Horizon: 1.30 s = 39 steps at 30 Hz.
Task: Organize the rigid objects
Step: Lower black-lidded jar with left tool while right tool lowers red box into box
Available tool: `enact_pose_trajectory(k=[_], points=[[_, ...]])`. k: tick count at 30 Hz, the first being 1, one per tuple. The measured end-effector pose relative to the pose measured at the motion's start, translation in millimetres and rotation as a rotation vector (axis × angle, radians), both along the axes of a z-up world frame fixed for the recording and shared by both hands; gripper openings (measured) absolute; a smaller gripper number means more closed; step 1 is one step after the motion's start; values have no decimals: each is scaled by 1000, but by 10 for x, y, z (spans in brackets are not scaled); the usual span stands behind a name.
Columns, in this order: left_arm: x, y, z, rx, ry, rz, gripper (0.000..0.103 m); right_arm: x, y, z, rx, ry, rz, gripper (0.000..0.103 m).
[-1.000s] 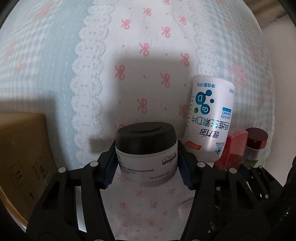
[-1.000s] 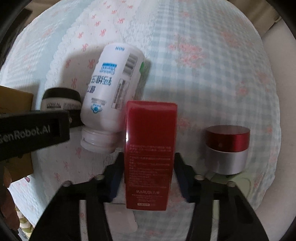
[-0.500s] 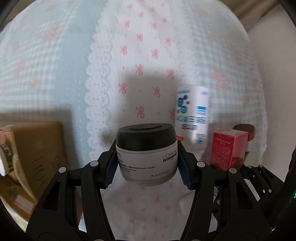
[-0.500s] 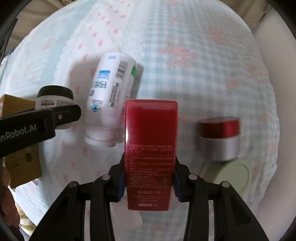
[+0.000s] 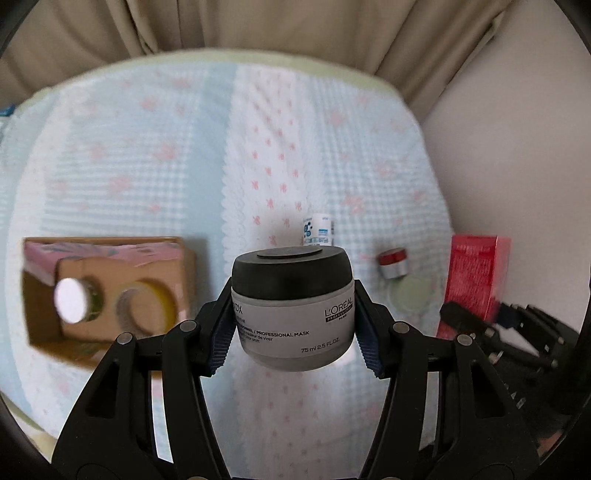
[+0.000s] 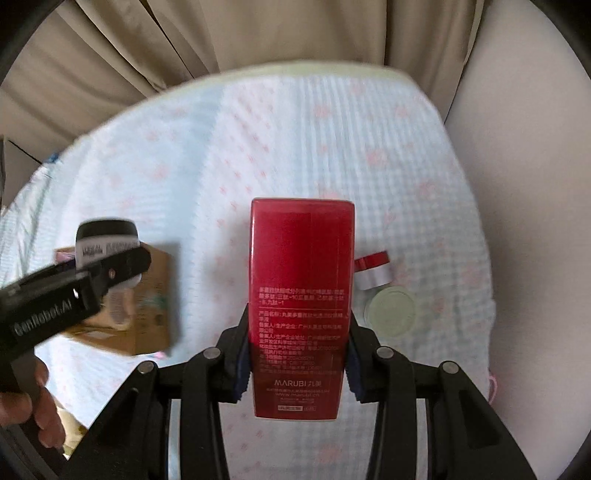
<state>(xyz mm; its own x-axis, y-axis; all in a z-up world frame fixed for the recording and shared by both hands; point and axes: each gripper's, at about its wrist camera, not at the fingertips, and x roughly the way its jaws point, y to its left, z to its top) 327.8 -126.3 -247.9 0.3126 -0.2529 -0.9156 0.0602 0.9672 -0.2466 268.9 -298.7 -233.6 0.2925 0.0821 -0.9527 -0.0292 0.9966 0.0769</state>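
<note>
Right now your left gripper [image 5: 293, 325] is clamped on the L'Oréal mask jar [image 5: 291, 310], its blue pads pressing the grey body just under the black lid, and the jar sits upright between them, clear of the bed. Your right gripper [image 6: 297, 365] is closed tight on the red Marubi box [image 6: 301, 295], gripping its lower part while the upper end stands out past the fingertips; the box is also off the surface. Below you, the checked blue-and-white bedspread [image 5: 147, 166] with its pink bows carries what is left of the task's things: a white bottle with blue print [image 5: 317, 230] lies on the white lace strip, and to its right a small jar with a red lid and silver base [image 5: 393, 261] stands just beside a pale green round lid [image 5: 412, 295], which lies flat. Over on the left of the spread you have an open cardboard box [image 5: 110, 288]; rolls of tape and a white-capped item seem to lie inside, though blur keeps you from telling exactly. From the right wrist view your left gripper shows as a dark bar marked GenRobot.AI with the jar at its tip, above that box, and the fingers of your hand [image 6: 26, 410] curl round its handle. Beige curtains [image 6: 258, 33] hang behind the bed.
</note>
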Motion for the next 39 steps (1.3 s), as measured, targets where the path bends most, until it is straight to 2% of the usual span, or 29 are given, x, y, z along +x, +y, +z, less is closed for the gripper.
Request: enact_pose_trajectory(k=[4,7,14,20,24,27,32,39], points=[[-365,277,447,7,-59,17,54,-191,183,456,23,-64,32,38],[-585,563,640,26,-100,50,54,-329,401,700,42,-103,87,38],[-911,1434,686,47,-101,133,54,-504,1021,925,103,-153,146,38],[-1006,2219,503,59,-87,131,54,-602,1797,857,138,-145,164,38],[-1031,2648,313,44,-62,80,54,-593,2246,762,152,-140,124,38],[-992,2907,129,66,-49,19,54,-585,2542,648,154,-123,84,38],[-851,3170,-220,76,-2,-52,54,-523,2942,437,139,-79,24,38],[-646,3348,-737,94,71,-106,54,-295,3358,-75,43,16,90,38]])
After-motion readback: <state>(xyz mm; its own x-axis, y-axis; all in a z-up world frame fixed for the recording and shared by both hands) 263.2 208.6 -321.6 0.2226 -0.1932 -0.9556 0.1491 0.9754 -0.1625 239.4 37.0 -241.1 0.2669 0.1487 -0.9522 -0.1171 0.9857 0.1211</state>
